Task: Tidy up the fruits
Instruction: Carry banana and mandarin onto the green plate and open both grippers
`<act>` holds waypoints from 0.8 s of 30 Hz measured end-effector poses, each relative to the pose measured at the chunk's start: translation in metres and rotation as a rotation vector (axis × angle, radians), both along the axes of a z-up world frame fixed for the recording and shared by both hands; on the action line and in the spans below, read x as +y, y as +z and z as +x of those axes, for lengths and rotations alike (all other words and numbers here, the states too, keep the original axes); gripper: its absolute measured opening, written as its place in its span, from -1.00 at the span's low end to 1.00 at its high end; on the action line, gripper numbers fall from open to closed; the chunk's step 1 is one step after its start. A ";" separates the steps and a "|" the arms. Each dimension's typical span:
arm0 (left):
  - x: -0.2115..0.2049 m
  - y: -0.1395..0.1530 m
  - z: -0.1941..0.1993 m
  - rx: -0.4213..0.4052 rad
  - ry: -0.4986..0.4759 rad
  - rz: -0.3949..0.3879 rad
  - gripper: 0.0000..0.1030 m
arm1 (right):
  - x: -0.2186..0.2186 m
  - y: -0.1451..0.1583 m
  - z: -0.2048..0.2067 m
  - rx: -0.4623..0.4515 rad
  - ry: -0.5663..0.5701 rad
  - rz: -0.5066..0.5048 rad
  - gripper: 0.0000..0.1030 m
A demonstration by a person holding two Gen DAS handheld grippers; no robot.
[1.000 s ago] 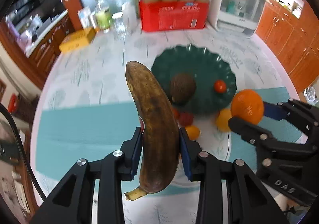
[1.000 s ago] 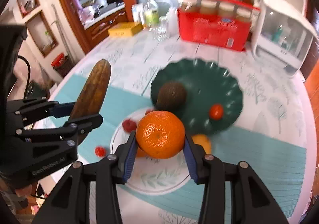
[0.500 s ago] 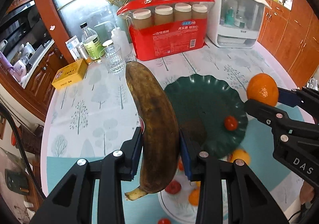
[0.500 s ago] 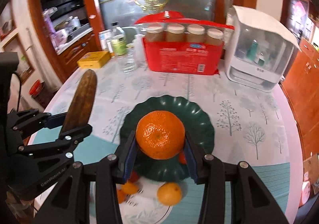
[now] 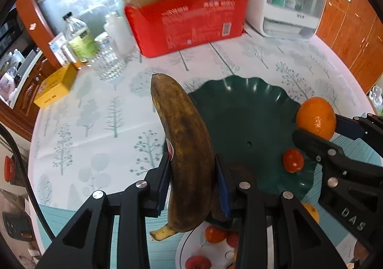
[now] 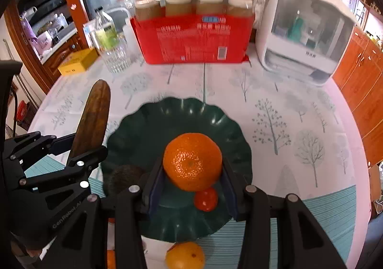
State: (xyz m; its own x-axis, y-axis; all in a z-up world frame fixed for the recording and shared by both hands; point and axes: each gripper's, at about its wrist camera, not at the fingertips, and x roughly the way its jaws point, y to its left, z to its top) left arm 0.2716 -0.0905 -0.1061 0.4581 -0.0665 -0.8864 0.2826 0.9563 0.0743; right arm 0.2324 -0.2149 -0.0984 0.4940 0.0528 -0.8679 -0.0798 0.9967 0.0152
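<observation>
A scalloped plate (image 6: 182, 116) sits mid-worktop (image 6: 299, 113), holding a small tomato (image 6: 205, 199) and a rough-skinned fruit (image 6: 124, 175) at its near left. Behind it stands a carton of jars (image 6: 191, 37), with a cabinet-like appliance (image 6: 304, 27) to the right and a glass (image 6: 116, 58), a bottle (image 6: 104, 30) and a small box (image 6: 77, 62) to the left. A second plate (image 5: 189, 245) with small fruits lies nearest the camera. The banana (image 5: 186, 149) hangs left of the orange (image 6: 191, 161), both above the scalloped plate.
</observation>
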 end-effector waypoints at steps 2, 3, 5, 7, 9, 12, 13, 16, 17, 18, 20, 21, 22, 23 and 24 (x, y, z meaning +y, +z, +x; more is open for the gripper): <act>-0.006 -0.012 0.007 0.014 -0.010 -0.001 -0.34 | -0.002 -0.011 0.005 0.020 0.000 -0.002 -0.13; -0.007 -0.016 0.009 0.021 -0.012 -0.003 -0.34 | -0.002 -0.016 0.007 0.029 -0.001 -0.003 -0.13; -0.010 -0.024 0.014 0.023 -0.014 -0.004 -0.34 | -0.004 -0.023 0.011 0.043 -0.004 -0.002 -0.13; -0.011 -0.030 0.018 0.035 -0.019 -0.010 -0.35 | -0.004 -0.031 0.015 0.058 -0.002 0.003 -0.13; -0.012 -0.034 0.023 0.028 -0.018 -0.018 -0.34 | -0.003 -0.039 0.019 0.069 0.004 0.002 -0.13; -0.012 -0.037 0.026 0.017 -0.018 -0.025 -0.33 | 0.000 -0.049 0.023 0.083 0.013 -0.003 -0.13; -0.012 -0.037 0.026 0.012 -0.020 -0.030 -0.33 | 0.001 -0.051 0.025 0.089 0.014 -0.001 -0.13; -0.014 -0.038 0.024 -0.008 -0.030 0.005 -0.32 | 0.001 -0.061 0.028 0.111 0.013 0.012 -0.12; -0.015 -0.038 0.023 -0.006 -0.034 0.014 -0.31 | 0.001 -0.063 0.029 0.120 0.012 0.015 -0.11; -0.016 -0.039 0.023 -0.003 -0.035 0.023 -0.27 | 0.001 -0.066 0.030 0.135 0.008 0.020 -0.10; -0.016 -0.037 0.022 -0.001 -0.042 0.023 -0.20 | 0.000 -0.070 0.031 0.145 0.002 0.018 -0.10; -0.016 -0.036 0.022 -0.003 -0.043 0.020 -0.11 | -0.001 -0.072 0.031 0.147 0.001 0.013 -0.10; -0.016 -0.034 0.021 -0.007 -0.041 0.021 0.02 | -0.002 -0.073 0.031 0.149 -0.003 0.011 -0.10; -0.015 -0.033 0.020 -0.013 -0.038 0.025 0.09 | -0.004 -0.074 0.031 0.150 -0.006 0.012 -0.10; -0.014 -0.032 0.020 -0.019 -0.032 0.028 0.24 | -0.007 -0.074 0.031 0.148 -0.010 0.019 -0.10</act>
State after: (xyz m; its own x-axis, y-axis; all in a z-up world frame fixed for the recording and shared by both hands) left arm 0.2915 -0.1049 -0.1377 0.4730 -0.0570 -0.8792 0.3118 0.9442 0.1065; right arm 0.2630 -0.2221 -0.1722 0.3609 0.0653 -0.9303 -0.0654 0.9969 0.0446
